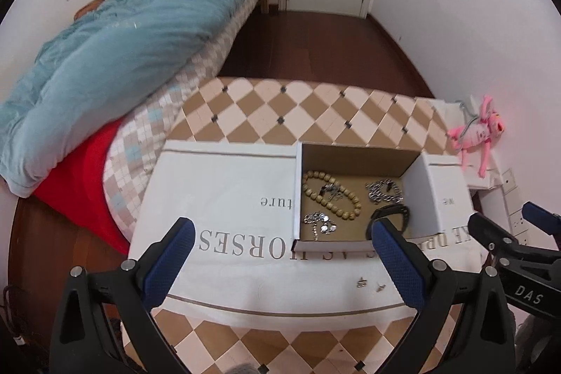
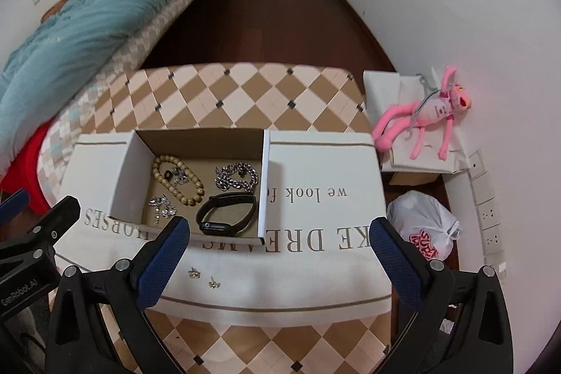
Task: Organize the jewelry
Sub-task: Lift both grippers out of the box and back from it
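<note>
An open cardboard box (image 1: pixel 354 156) (image 2: pixel 200 142) sits on a white printed cloth (image 1: pixel 224 191) (image 2: pixel 315 198). Inside lie a wooden bead bracelet (image 1: pixel 331 195) (image 2: pixel 175 179), a silver chain (image 1: pixel 384 191) (image 2: pixel 236 181), a black wristband (image 1: pixel 394 216) (image 2: pixel 226 211) and silver earrings (image 1: pixel 319 223) (image 2: pixel 161 204). Two small earrings (image 1: pixel 368 284) (image 2: pixel 203 278) lie on the cloth in front of the box. My left gripper (image 1: pixel 282 263) is open and empty, above the cloth before the box. My right gripper (image 2: pixel 280 263) is open and empty, just right of the loose earrings.
The cloth covers a checkered table (image 1: pixel 280 104) (image 2: pixel 245 90). A bed with a blue quilt (image 1: pixel 122 41) is on the left. A pink plush toy (image 2: pixel 427 118) (image 1: pixel 477 132) lies on a white box at right. A white plastic bag (image 2: pixel 424 223) sits on the floor.
</note>
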Available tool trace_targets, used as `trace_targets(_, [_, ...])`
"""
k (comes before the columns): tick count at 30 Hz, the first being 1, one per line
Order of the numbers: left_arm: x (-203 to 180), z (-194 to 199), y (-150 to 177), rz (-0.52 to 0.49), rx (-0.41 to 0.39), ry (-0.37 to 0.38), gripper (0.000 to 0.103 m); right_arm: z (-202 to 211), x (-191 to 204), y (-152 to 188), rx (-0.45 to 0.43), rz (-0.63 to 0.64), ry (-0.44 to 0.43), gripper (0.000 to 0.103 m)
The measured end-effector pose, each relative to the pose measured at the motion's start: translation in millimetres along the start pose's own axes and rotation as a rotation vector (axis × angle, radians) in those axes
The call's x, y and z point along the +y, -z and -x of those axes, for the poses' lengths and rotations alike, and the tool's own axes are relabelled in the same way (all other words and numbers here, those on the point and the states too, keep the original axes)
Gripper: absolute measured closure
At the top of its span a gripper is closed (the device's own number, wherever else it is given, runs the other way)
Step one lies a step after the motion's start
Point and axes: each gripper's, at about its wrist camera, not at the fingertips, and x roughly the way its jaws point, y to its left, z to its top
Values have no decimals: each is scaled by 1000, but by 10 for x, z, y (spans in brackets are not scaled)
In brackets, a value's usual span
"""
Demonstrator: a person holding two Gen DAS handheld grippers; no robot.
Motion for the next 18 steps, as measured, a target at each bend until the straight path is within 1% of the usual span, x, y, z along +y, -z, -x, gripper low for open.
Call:
trace_targets(6, [-22,391,27,-12,-69,8,0,364,-70,115,-75,-24,8,0])
trace_targets(10, [-50,576,28,-24,-102,14,0,626,-109,155,-127,-38,5,0])
trace_targets(15, [-48,662,7,-20,-128,3,0,865,-104,158,-175,-51,-19,0])
trace_targets(18, [-40,594,27,-23,-124,-39,0,860,-92,175,-172,-57,-28,0])
